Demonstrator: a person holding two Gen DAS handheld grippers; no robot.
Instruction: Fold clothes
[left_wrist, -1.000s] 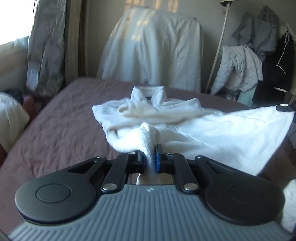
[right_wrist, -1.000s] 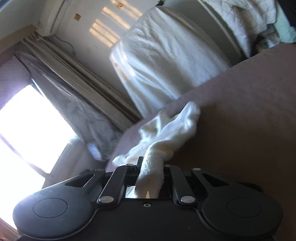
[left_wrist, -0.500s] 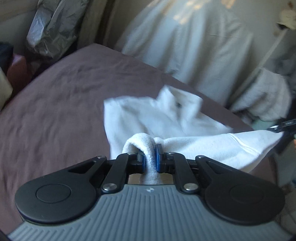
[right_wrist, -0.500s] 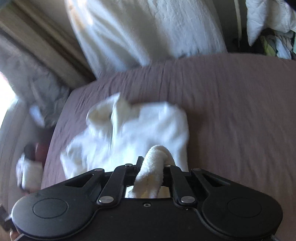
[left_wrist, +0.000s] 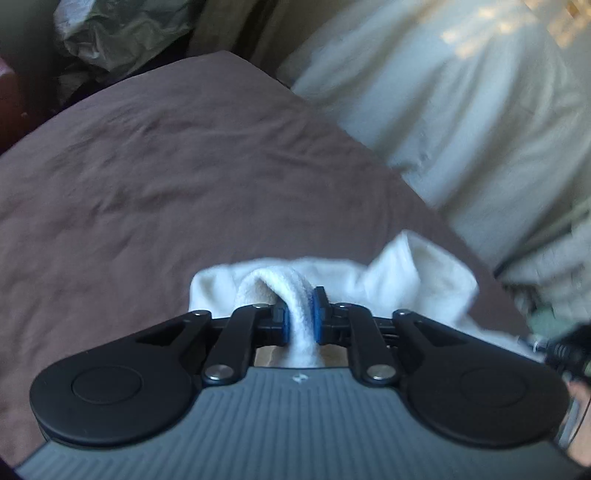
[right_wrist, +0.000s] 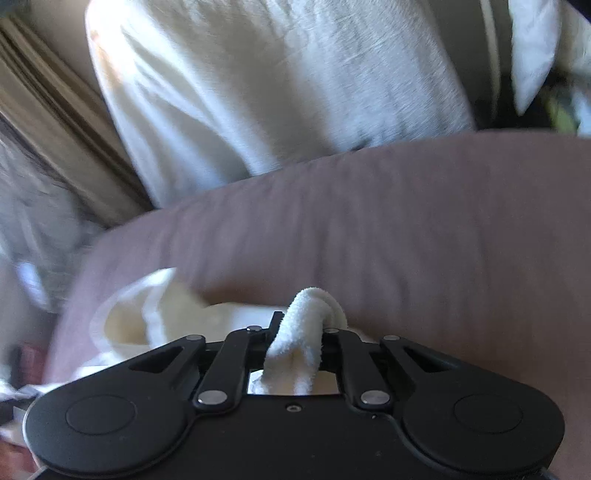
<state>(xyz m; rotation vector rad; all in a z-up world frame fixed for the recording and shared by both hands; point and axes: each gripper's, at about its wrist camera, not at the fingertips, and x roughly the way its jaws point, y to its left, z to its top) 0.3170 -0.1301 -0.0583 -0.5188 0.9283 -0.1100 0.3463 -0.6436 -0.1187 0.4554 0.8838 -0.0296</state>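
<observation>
A white fleece garment (left_wrist: 413, 273) lies on the brown bed cover (left_wrist: 166, 177). My left gripper (left_wrist: 299, 317) is shut on a bunched edge of it, which loops up between the blue pads (left_wrist: 318, 306). The collar end sticks out just beyond the fingers. In the right wrist view my right gripper (right_wrist: 299, 339) is shut on another rolled edge of the same white garment (right_wrist: 147, 317), whose collar part shows to the left. Most of the garment is hidden under both grippers.
A large pale cloth (left_wrist: 461, 110) hangs over furniture behind the bed, also seen as the pale cloth (right_wrist: 258, 81) in the right wrist view. Grey curtain or plastic (left_wrist: 118, 33) sits at the far left. The bed's far edge (right_wrist: 332, 162) is close ahead.
Both grippers have carried their held edges forward toward the collar end and lowered. The garment that lay spread out is now doubled over and mostly under the grippers.
</observation>
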